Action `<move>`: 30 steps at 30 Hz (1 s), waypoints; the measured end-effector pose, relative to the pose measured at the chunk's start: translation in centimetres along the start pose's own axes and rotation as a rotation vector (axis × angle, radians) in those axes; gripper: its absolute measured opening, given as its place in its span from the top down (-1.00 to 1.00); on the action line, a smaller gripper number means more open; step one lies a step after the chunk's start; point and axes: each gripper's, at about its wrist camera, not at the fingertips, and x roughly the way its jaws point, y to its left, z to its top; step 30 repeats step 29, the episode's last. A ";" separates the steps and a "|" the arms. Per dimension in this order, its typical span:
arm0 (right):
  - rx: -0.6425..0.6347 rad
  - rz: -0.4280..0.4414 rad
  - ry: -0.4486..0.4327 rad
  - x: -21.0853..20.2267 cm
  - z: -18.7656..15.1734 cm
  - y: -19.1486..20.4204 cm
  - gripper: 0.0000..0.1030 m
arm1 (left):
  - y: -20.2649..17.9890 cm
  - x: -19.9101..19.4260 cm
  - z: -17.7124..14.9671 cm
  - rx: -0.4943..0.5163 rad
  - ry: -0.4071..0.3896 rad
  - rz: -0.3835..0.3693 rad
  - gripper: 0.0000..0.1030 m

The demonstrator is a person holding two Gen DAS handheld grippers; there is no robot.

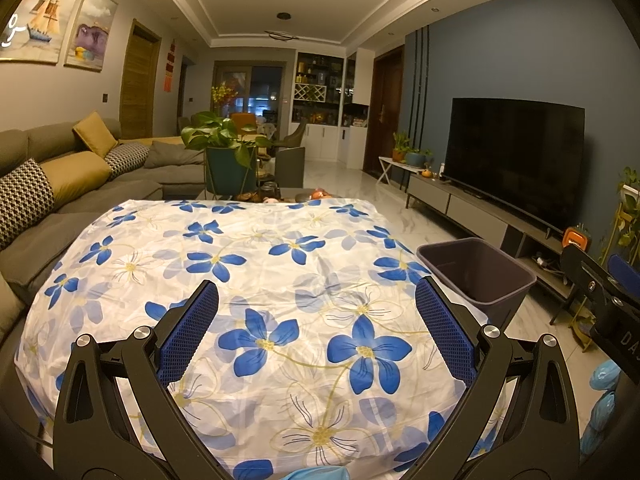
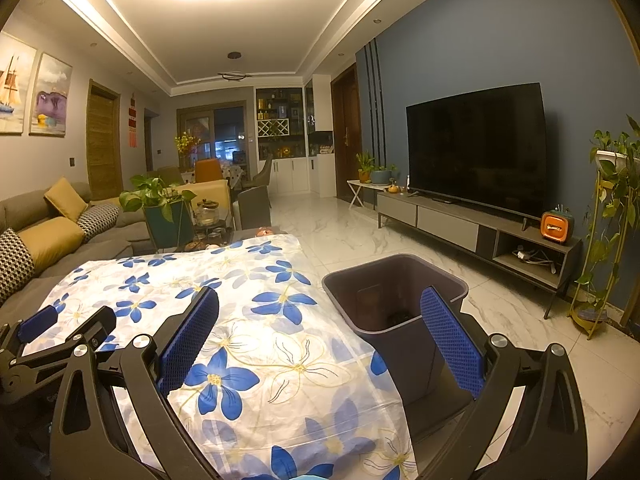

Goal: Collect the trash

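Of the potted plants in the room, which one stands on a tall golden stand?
The trailing plant at the far right, beside the TV cabinet. The plant in the teal pot sits low by the sofa; the small ones rest on a white side table.

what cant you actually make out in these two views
- Bin contents: right wrist view shows only a dark blur at the bottom; left wrist view, its wall hides the inside.
- Light blue thing, left wrist view: cut off by the right edge and the tongs' frame.
- Items beyond the flowered cloth: too small.
- Floor left of the table: hidden by the cloth.

Table (image 1: 100,320) under floral cloth (image 1: 248,280), bin (image 2: 394,300) on floor (image 2: 360,236)
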 end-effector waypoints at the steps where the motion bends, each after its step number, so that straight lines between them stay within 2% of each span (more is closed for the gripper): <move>1: 0.001 0.000 0.001 0.1 0.1 0.2 -0.89 | 0.2 0.1 0.0 0.000 0.000 0.000 -0.89; 8: 0.000 0.000 0.000 0.0 0.0 0.0 -0.89 | 0.0 0.0 0.0 0.002 0.000 0.000 -0.89; 11: 0.002 -0.001 0.001 0.1 0.0 0.0 -0.89 | -0.2 0.0 0.2 0.010 0.004 -0.002 -0.77; 14: 0.004 -0.002 0.000 0.2 0.0 0.2 -0.89 | -0.6 0.0 0.4 0.016 0.007 -0.009 -0.74; 19: 0.004 -0.002 0.001 0.2 0.0 0.1 -0.89 | -0.6 0.0 0.3 0.029 0.004 -0.011 -0.75; 24: 0.006 -0.002 0.000 0.2 0.0 0.1 -0.89 | 0.1 0.0 0.0 0.019 0.005 0.001 -0.88; 30: 0.006 -0.001 0.000 0.1 0.0 0.0 -0.89 | 0.3 0.0 0.1 0.017 -0.006 0.008 -0.88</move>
